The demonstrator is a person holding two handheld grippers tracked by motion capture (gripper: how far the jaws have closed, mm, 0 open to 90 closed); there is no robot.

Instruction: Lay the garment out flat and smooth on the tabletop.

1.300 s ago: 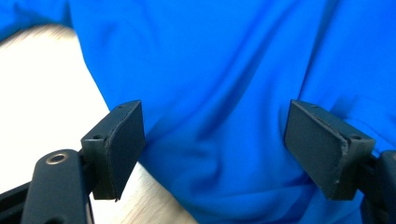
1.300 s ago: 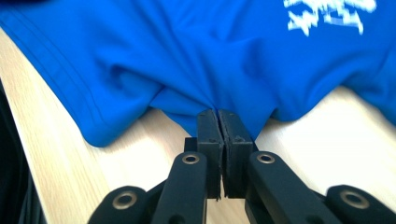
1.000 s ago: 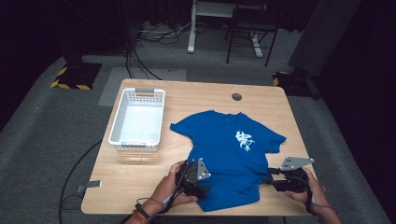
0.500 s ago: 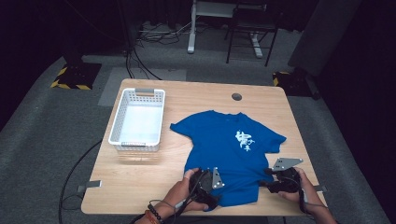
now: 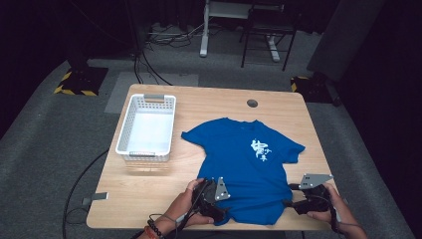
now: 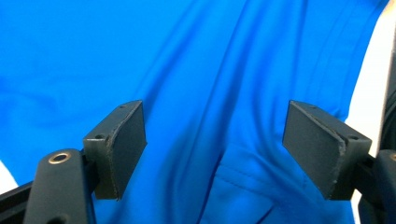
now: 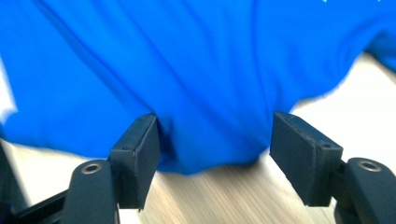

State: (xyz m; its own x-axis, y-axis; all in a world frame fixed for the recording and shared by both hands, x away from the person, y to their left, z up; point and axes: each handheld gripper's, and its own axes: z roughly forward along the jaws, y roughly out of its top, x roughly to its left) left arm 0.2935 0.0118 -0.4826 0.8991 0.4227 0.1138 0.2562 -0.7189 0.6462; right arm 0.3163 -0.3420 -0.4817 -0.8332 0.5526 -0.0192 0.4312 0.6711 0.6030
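Soft, limp blue T-shirt (image 5: 246, 172), likely best pinched at hem corners; left gripper (image 6: 215, 154) and right gripper (image 7: 215, 154) both agape, empty.

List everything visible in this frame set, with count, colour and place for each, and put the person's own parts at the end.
T-shirt: one, blue with a small white print, spread flat on the right half of the table, hem towards the person.
Basket: one, white plastic with slotted walls, on the left part of the table, apart from the T-shirt.
Table: one, light wood, with a round grey cable port near its far edge.
Chair: one, dark frame, on the floor beyond the table.
Left gripper: one, black, jaws open over the shirt's near left hem.
Right gripper: one, black, jaws open astride the shirt's near right edge.
Hands: two, each holding a gripper at the near table edge.
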